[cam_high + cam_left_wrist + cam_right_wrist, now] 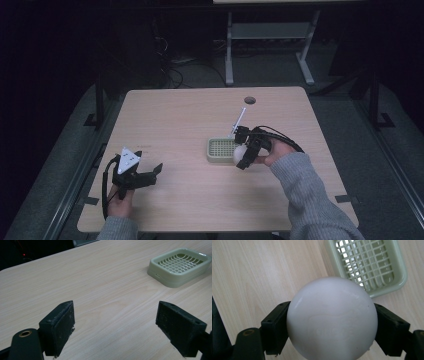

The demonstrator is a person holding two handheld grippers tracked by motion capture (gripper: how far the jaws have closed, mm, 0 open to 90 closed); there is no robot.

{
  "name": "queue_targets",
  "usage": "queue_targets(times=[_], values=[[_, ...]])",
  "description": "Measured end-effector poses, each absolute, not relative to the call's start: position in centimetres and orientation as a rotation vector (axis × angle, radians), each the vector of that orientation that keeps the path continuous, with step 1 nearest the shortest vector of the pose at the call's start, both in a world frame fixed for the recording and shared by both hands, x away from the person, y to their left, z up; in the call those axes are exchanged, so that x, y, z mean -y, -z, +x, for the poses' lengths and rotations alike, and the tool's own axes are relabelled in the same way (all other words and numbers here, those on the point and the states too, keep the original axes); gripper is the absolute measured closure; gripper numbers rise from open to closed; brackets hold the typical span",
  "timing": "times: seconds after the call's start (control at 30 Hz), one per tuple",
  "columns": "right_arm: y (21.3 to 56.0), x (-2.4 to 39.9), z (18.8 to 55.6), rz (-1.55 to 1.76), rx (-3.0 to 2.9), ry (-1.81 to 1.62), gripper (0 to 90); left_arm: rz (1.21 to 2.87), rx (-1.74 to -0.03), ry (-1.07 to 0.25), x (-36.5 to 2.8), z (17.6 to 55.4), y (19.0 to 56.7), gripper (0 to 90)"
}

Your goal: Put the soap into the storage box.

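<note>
A white ball [332, 320] sits between the black jaws of my right gripper [332, 327], which is shut on it. In the high view the ball [240, 153] hangs just over the right end of a pale green slotted tray [220, 149], held by the right gripper [245, 155]. The tray [372, 267] lies beyond the ball, its grid bare. My left gripper [147, 175] rests low at the front left of the table, jaws wide apart and nothing between them [115, 327]. The tray [178, 266] lies far off at the upper right in the left gripper view.
A thin white stick [239, 121] rises behind the tray. A round cable hole [250, 100] sits near the table's [175, 115] far edge. A grey desk frame [270, 35] stands on the dark floor beyond.
</note>
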State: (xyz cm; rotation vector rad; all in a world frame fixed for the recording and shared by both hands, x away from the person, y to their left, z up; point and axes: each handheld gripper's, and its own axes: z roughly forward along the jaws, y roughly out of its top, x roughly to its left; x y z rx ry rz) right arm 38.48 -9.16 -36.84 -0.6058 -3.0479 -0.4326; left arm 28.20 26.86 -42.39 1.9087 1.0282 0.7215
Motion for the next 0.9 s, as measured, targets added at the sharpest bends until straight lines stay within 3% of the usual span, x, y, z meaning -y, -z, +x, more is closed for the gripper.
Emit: queue_targets(times=[0.9], values=[[37.0,6.0,42.0,-0.585,3.042,0.418,21.9,1.911,-1.024,-0.722,-26.8,28.2,42.4,15.3]])
